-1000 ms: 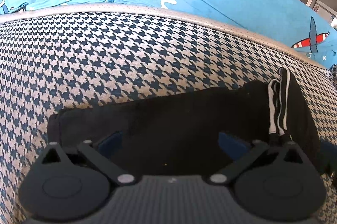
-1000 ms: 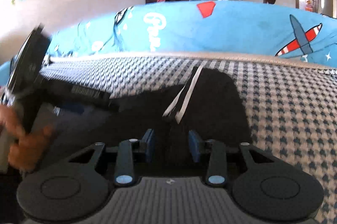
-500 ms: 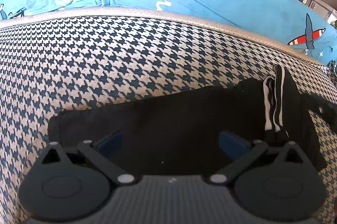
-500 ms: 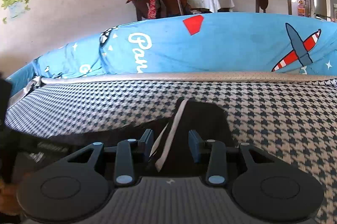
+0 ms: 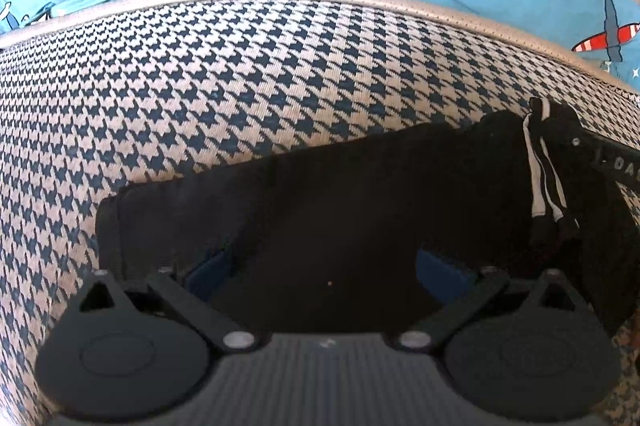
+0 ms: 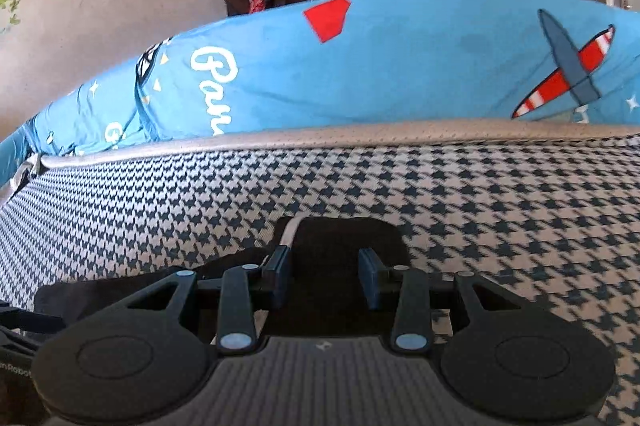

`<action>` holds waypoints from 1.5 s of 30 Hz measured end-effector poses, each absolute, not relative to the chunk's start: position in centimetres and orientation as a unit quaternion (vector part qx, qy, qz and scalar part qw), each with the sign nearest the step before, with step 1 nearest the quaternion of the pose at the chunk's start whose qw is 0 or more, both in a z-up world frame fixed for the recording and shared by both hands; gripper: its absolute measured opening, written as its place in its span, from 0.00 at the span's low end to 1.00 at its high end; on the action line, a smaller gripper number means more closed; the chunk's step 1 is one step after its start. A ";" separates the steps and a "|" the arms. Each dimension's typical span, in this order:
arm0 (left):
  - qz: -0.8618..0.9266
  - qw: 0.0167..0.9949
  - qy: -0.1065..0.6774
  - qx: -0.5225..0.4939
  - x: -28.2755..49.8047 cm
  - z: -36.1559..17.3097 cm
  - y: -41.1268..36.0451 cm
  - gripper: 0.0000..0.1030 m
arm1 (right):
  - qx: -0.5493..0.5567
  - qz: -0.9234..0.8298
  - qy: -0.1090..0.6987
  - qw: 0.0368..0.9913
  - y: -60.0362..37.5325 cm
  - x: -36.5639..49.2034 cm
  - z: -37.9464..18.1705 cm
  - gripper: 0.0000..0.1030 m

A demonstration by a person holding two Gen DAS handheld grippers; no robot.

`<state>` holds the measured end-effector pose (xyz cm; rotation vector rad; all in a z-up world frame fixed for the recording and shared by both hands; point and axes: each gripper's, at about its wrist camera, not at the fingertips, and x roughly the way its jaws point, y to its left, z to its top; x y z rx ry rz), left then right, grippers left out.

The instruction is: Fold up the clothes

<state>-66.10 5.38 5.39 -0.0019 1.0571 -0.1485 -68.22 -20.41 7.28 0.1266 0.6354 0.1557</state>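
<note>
Landmark: a houndstooth cushion (image 5: 248, 82) in dark blue and cream, edged along its far side by a pale perforated trim (image 6: 360, 136); all places below are given relative to it.

Garment: a black garment (image 5: 340, 210) is seen lying flat on the cushion's near part, stretched from left to right. A folded portion with white stripes (image 5: 540, 170) is laid over its right end. In the right wrist view the same black cloth (image 6: 344, 242) is seen on the cushion, a pale stripe running along its left edge.

Left gripper: the left gripper (image 5: 326, 268) is held above the garment's near middle, its blue pads (image 5: 210, 268) spread wide — nothing is pinched between them, the cloth merely lying below.

Right gripper: the right gripper (image 6: 326, 278) is placed at the garment's right end, jaws opening; a narrow gap is shown, black cloth is seen between the fingers, but the pads are not seen pressing on it.

Beyond the cushion: a blue printed fabric (image 6: 400, 66) with an aeroplane motif and white lettering rises behind the trim.

Farther back: a wall with plant pictures, a chair and a white-covered table — seen only in the right wrist view.
</note>
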 end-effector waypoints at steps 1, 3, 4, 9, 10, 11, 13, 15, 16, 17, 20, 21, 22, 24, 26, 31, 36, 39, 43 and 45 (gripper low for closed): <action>-0.071 0.861 0.504 -0.001 -66.1 5.4 5.4 1.00 | 0.057 0.079 0.312 0.945 -20.1 -68.2 7.0 0.40; -0.071 0.861 0.504 -0.001 -66.0 5.3 5.3 1.00 | 0.043 0.080 0.312 0.946 -19.6 -68.2 6.5 0.41; -0.071 0.861 0.504 0.000 -66.0 5.2 5.3 1.00 | 0.035 0.079 0.312 0.946 -19.4 -68.3 6.2 0.41; -0.068 0.862 0.502 0.018 -66.0 4.9 4.6 1.00 | 0.019 0.078 0.306 0.949 -19.2 -68.6 5.6 0.41; -0.067 0.862 0.501 0.020 -66.0 4.8 4.5 1.00 | 0.018 0.077 0.307 0.948 -19.1 -68.6 5.7 0.41; -0.067 0.863 0.500 0.022 -66.0 4.8 4.4 1.00 | 0.017 0.076 0.308 0.948 -19.1 -68.6 5.8 0.41; -0.069 0.864 0.499 0.023 -66.0 4.8 4.3 1.00 | 0.016 0.075 0.310 0.948 -19.0 -68.8 6.2 0.41; -0.069 0.864 0.498 0.022 -66.1 4.8 4.3 1.00 | 0.027 0.078 0.310 0.947 -19.1 -69.6 6.9 0.40; -0.069 0.864 0.498 0.022 -66.2 4.8 4.2 1.00 | 0.034 0.080 0.310 0.947 -19.2 -70.0 7.3 0.40; -0.069 0.865 0.497 0.022 -66.2 4.9 4.2 1.00 | 0.038 0.076 0.308 0.947 -19.3 -70.7 7.7 0.40; -0.069 0.868 0.492 0.024 -66.5 5.0 4.0 1.00 | 0.050 0.057 0.306 0.949 -19.6 -72.7 8.6 0.40; -0.069 0.869 0.490 0.025 -66.8 5.1 4.2 1.00 | 0.055 0.050 0.307 0.949 -19.8 -73.4 8.8 0.40; -0.069 0.870 0.488 0.027 -67.1 5.3 4.5 1.00 | 0.060 0.042 0.308 0.949 -20.0 -74.2 8.9 0.40; -0.069 0.872 0.484 0.030 -68.0 5.7 4.3 1.00 | 0.068 0.022 0.309 0.948 -20.3 -75.7 9.1 0.40; -0.068 0.875 0.478 0.034 -69.5 6.2 3.9 1.00 | 0.075 0.006 0.311 0.948 -20.5 -77.1 9.1 0.41; -0.066 0.881 0.466 0.048 -72.6 7.6 3.6 1.00 | 0.061 -0.004 0.336 0.940 -20.0 -78.4 7.9 0.41; -0.065 0.885 0.457 0.052 -74.7 8.5 4.4 1.00 | 0.024 -0.018 0.354 0.935 -18.9 -78.4 6.5 0.42; -0.063 0.888 0.451 0.057 -75.5 9.1 5.0 1.00 | 0.014 -0.020 0.351 0.936 -18.7 -78.9 6.1 0.43; -0.062 0.890 0.447 0.060 -74.9 9.2 5.9 1.00 | 0.011 -0.022 0.349 0.937 -18.6 -79.2 5.8 0.43; -0.061 0.892 0.443 0.060 -74.7 9.4 5.8 1.00 | 0.009 -0.022 0.352 0.936 -18.6 -79.1 5.8 0.43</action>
